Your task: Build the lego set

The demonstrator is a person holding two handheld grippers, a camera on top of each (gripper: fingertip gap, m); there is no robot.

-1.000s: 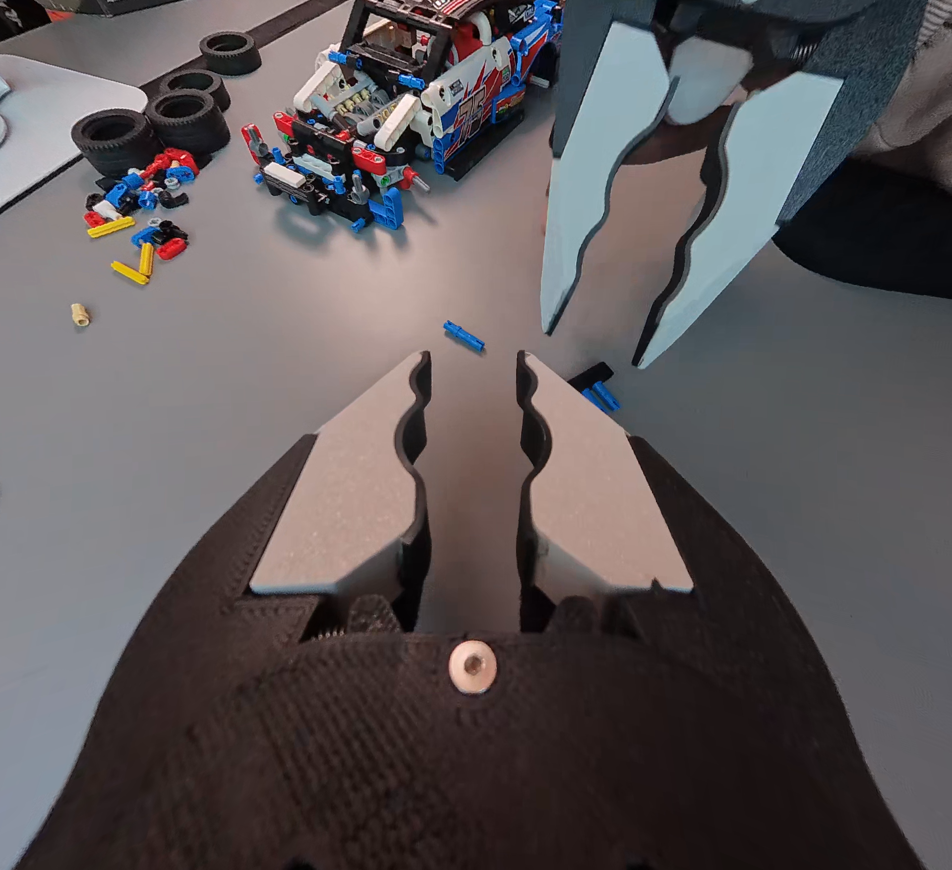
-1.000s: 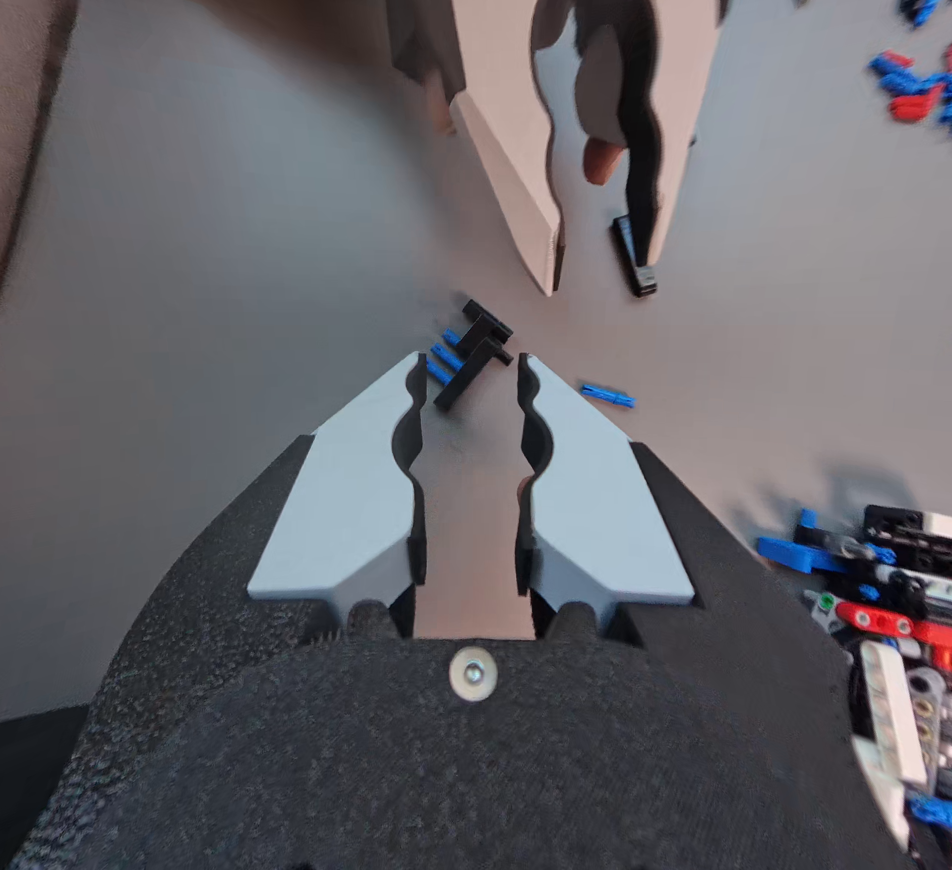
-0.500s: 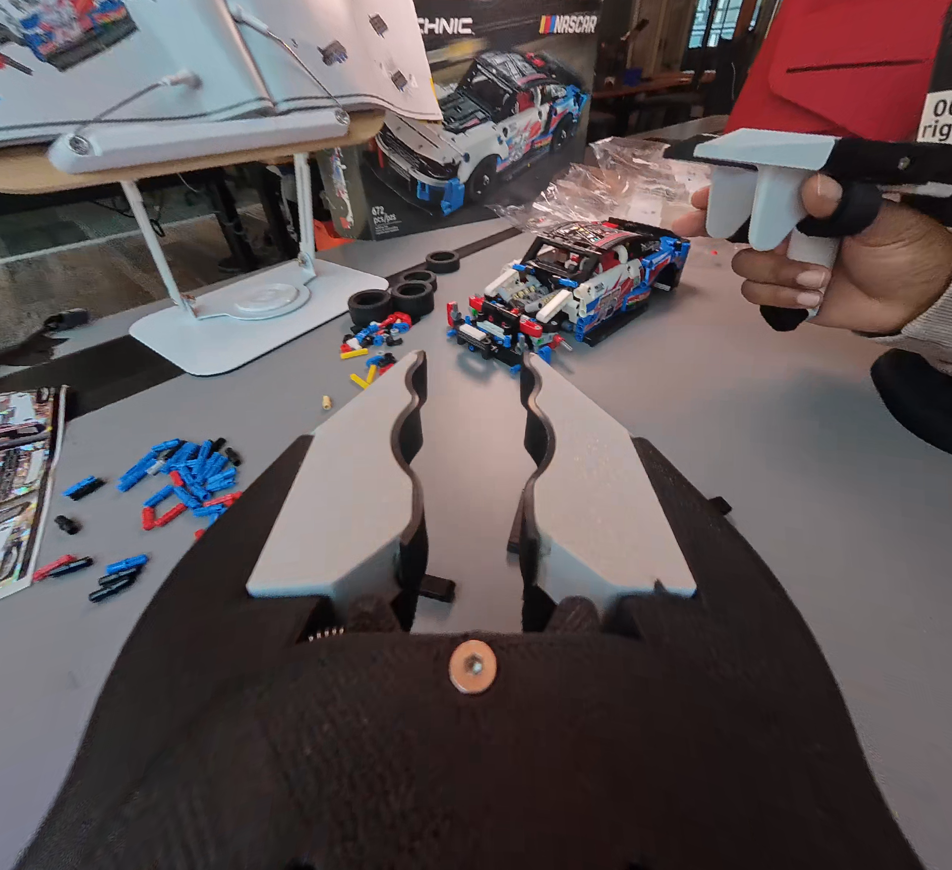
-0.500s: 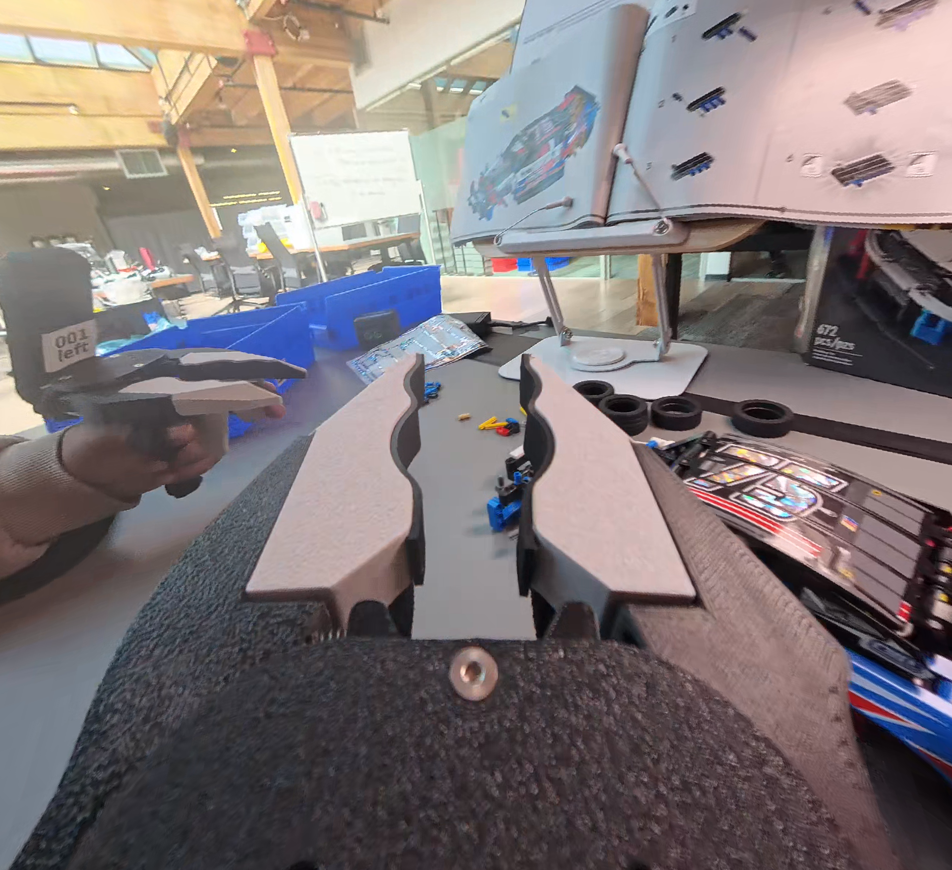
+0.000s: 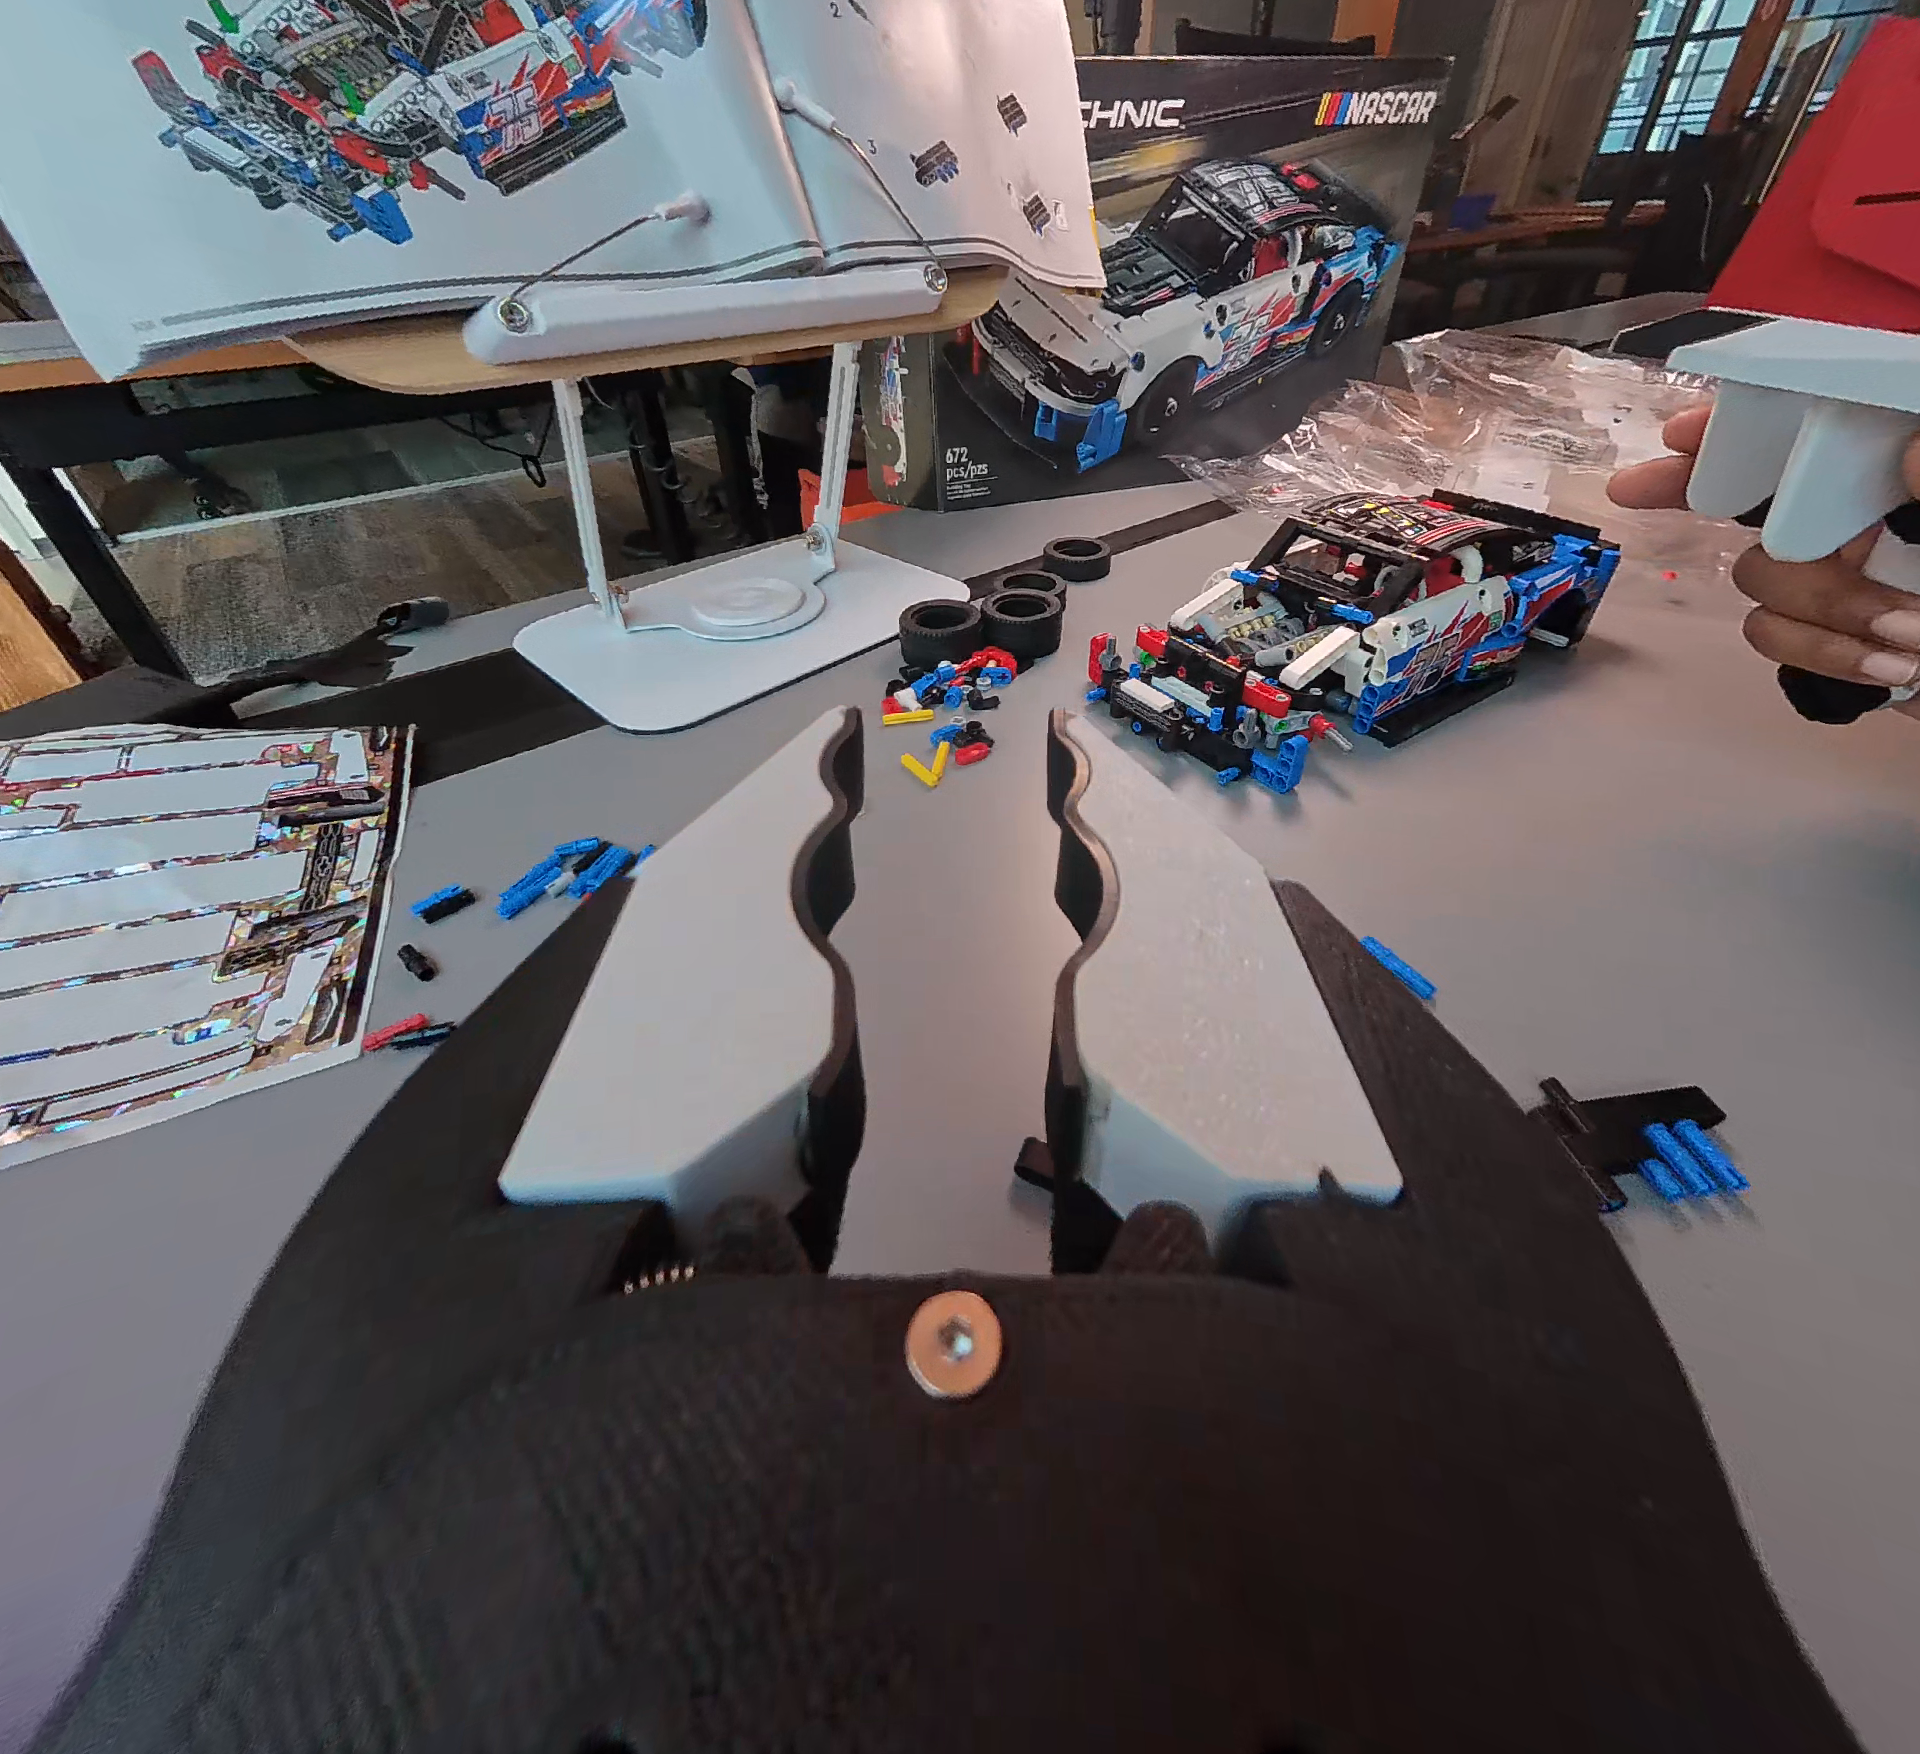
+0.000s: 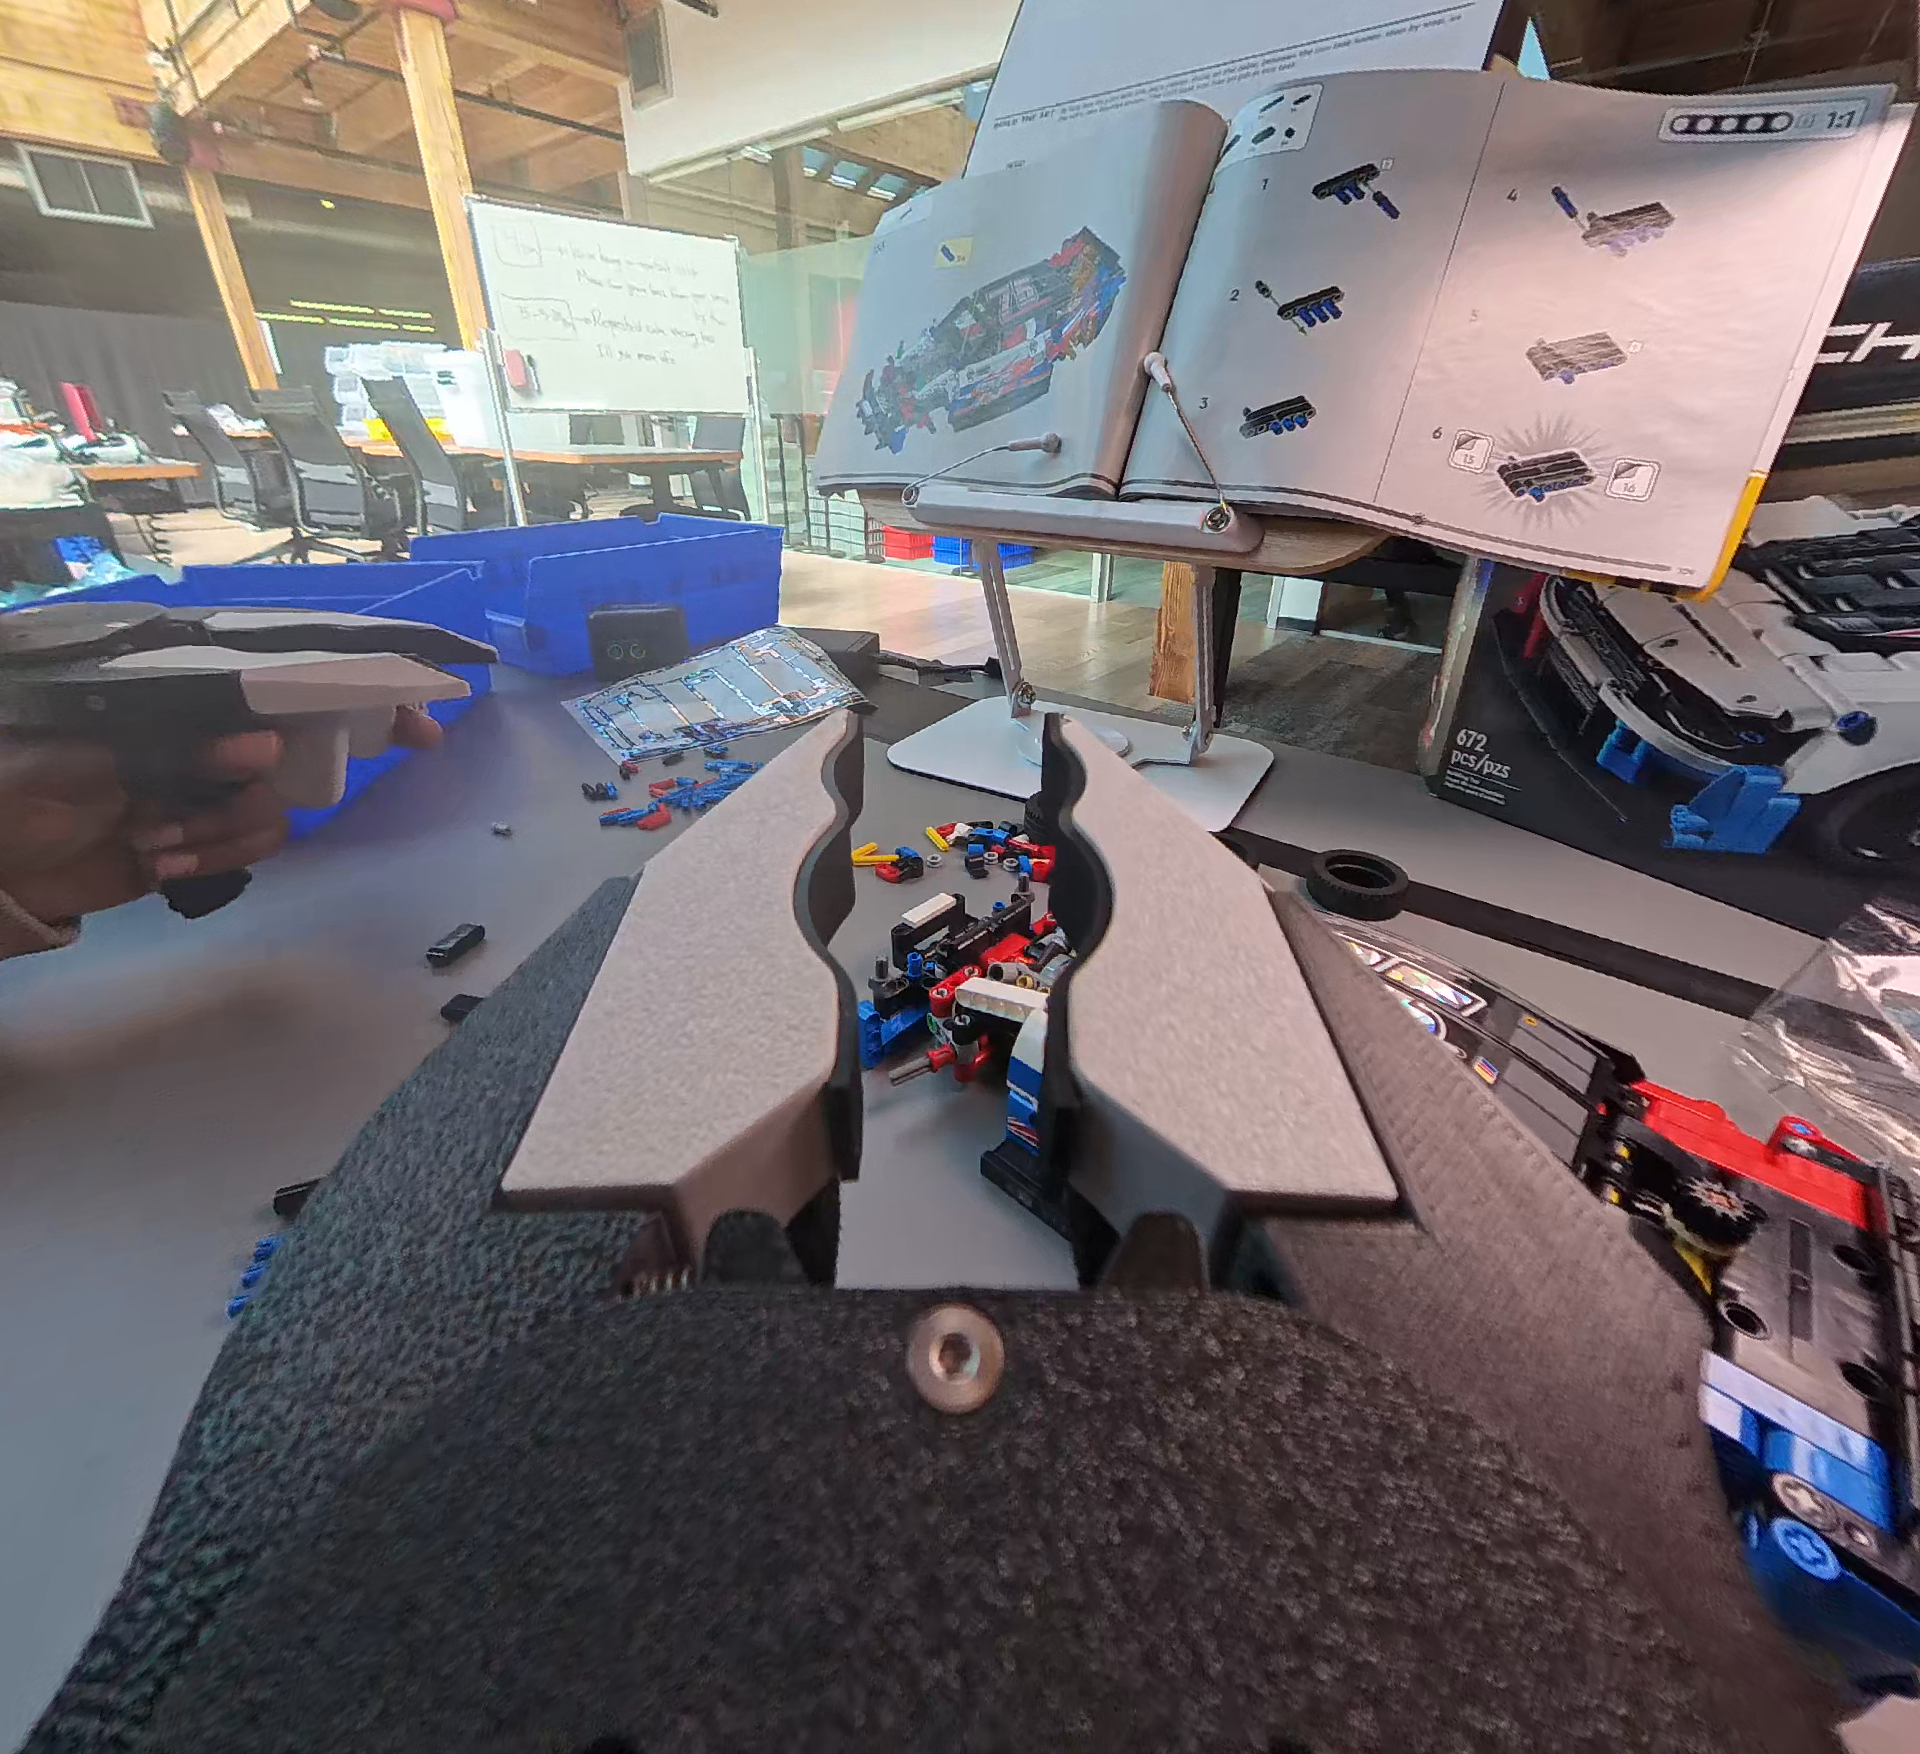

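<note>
While both tools (image 5: 954,748) (image 6: 951,748) gape empty, the lego car (image 5: 1361,634) sits ahead, apart.

You've lifted both grippers off the table: the left gripper (image 5: 954,769) and right gripper (image 6: 951,769) no longer point down at the black beam with blue pins (image 5: 1652,1145), now face level toward the instruction booklet (image 6: 1351,302), both empty, jaws apart.
</note>
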